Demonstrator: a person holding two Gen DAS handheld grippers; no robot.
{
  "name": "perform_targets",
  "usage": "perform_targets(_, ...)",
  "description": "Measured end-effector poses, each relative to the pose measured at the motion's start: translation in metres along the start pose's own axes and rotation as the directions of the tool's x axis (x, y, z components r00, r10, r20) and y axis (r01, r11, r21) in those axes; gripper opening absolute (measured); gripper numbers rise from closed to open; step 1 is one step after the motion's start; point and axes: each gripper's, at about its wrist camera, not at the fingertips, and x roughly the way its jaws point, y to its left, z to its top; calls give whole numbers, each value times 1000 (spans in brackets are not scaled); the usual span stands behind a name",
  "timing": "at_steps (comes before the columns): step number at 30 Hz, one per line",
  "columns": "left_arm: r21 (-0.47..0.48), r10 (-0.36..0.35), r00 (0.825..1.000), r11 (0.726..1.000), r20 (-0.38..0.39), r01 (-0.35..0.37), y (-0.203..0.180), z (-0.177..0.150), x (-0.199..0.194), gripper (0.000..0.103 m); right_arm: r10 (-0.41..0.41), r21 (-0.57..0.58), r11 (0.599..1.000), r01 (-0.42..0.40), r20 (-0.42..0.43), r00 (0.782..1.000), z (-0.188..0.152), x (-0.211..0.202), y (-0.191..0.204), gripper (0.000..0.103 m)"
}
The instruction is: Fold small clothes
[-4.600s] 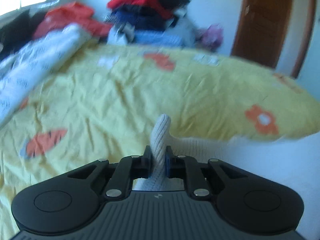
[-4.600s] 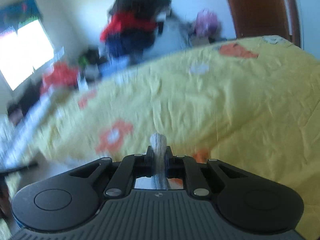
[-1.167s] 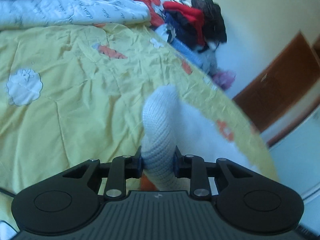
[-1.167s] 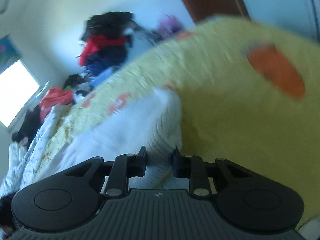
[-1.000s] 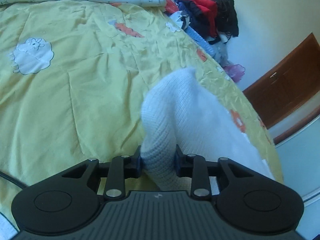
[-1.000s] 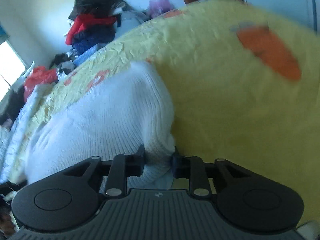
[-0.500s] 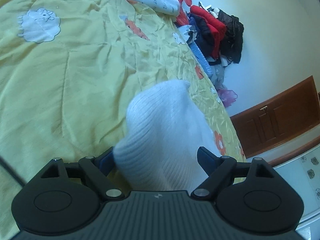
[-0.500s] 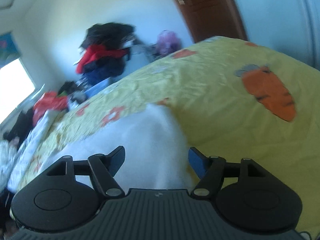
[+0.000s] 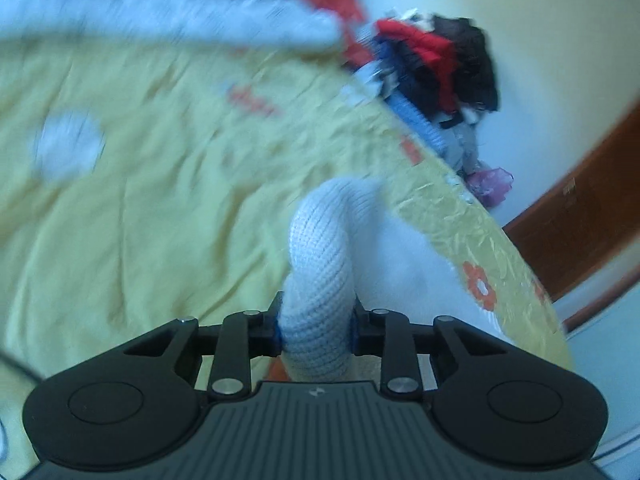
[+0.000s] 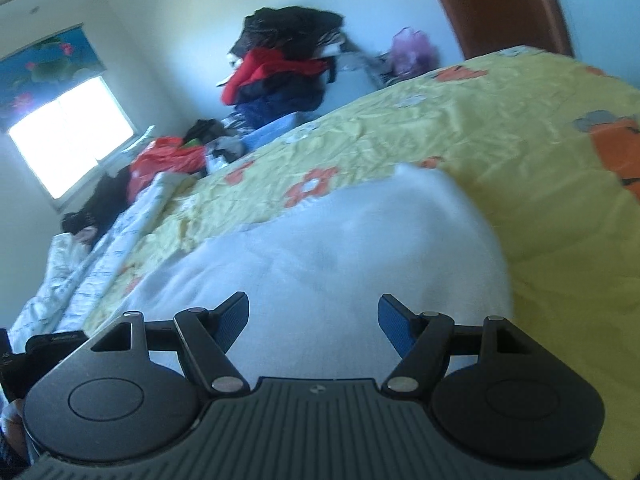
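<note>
Bare yellow bedspread point(image 9: 132, 216) beside white sweater point(image 10: 320, 256)

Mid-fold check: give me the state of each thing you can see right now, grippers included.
left gripper: jaws closing, a bunched fold of the knit between its pads.
right gripper: open, nothing gripped, above the knit.
white knit garment: lying on the bed, one part lifted by the left gripper.
yellow bedspread: spread out, wrinkled.
clothes pile: heaped, unfolded.
wooden door: shut.
</note>
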Motion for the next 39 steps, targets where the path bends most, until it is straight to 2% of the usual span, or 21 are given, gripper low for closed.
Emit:
perform_targets(2, 178, -16, 997, 984, 72, 3, -41, -4, -15, 27, 50, 13, 999, -50, -11, 999, 6, 6, 2, 76)
perform_targets(4, 383, -64, 991, 924, 115, 15, -85, -20, -25, 27, 131, 81, 988, -128, -37, 991, 15, 17, -2, 80)
perform_targets(5, 490, -84, 989, 872, 123, 13, -106, -33, -27, 27, 179, 139, 976, -170, -57, 982, 20, 25, -7, 82)
perform_targets(6, 596, -105, 988, 803, 118, 14, -126, -50, -28, 27, 237, 222, 951, -215, -80, 968, 25, 36, -15, 84)
perform_targets(7, 694, -123, 988, 720, 96, 22, -143, -71, -26, 28, 296, 296, 920, -256, -99, 950, 29, 45, -21, 84)
perform_targets(9, 814, -148, 988, 579, 54, 42, -161, -111, -20, 28, 408, 431, 843, -321, -125, 904, 35, 66, -33, 87)
perform_targets(11, 888, -151, 988, 458, 38, 36, -163, -143, -14, 28, 463, 486, 801, -349, -135, 876, 40, 83, -37, 89)
perform_targets(13, 924, -142, 989, 383, 45, 13, -159, -162, -11, 28, 478, 510, 791, -337, -174, 861, 41, 97, -36, 89)
perform_targets(14, 933, -151, 986, 360, 65, -7, -157, -167, -12, 28, 490, 511, 790, -338, -196, 850, 42, 104, -33, 89)
perform_targets(15, 937, -157, 985, 348, 72, -13, -155, -168, -14, 28, 501, 501, 794, -343, -221, 837, 42, 111, -28, 89)
perform_targets(16, 936, -157, 985, 352, 66, -7, -154, -166, -14, 28, 496, 485, 806, -339, -244, 833, 43, 116, -23, 89)
perform_targets(17, 934, -158, 985, 357, 62, -2, -152, -163, -15, 28, 487, 462, 822, -334, -264, 833, 45, 120, -17, 89)
perform_targets(19, 938, -161, 985, 345, 66, -6, -152, -163, -16, 28, 458, 410, 854, -321, -299, 837, 54, 131, -6, 89)
perform_targets(21, 946, -164, 984, 324, 76, -19, -152, -169, -17, 28, 436, 359, 878, -317, -326, 839, 67, 143, 5, 89)
perform_targets(25, 958, -169, 982, 282, 91, -40, -155, -175, -15, 28, 387, 255, 919, -301, -433, 814, 87, 187, 25, 91)
perform_targets(27, 965, -172, 980, 256, 98, -52, -155, -180, -16, 28, 341, 193, 940, -282, -474, 812, 93, 208, 35, 90)
perform_targets(29, 972, -174, 978, 223, 112, -72, -157, -184, -16, 28, 304, 119, 952, -282, -480, 823, 94, 220, 43, 74)
perform_targets(31, 976, -181, 976, 204, 119, -81, -160, -185, -18, 28, 273, -6, 949, -315, -487, 830, 90, 222, 52, 30)
perform_targets(35, 977, -245, 966, 212, 86, -33, -179, -181, -34, 28, 306, -84, 923, -375, -430, 849, 109, 194, 46, 24)
perform_targets(37, 980, -314, 948, 200, 52, 13, -198, -183, -45, 28, 313, -124, 914, -386, -392, 865, 130, 170, 33, 23)
perform_targets(39, 980, -371, 929, 186, 2, 72, -218, -190, -51, 28, 279, -182, 914, -363, -370, 886, 151, 144, 16, 24)
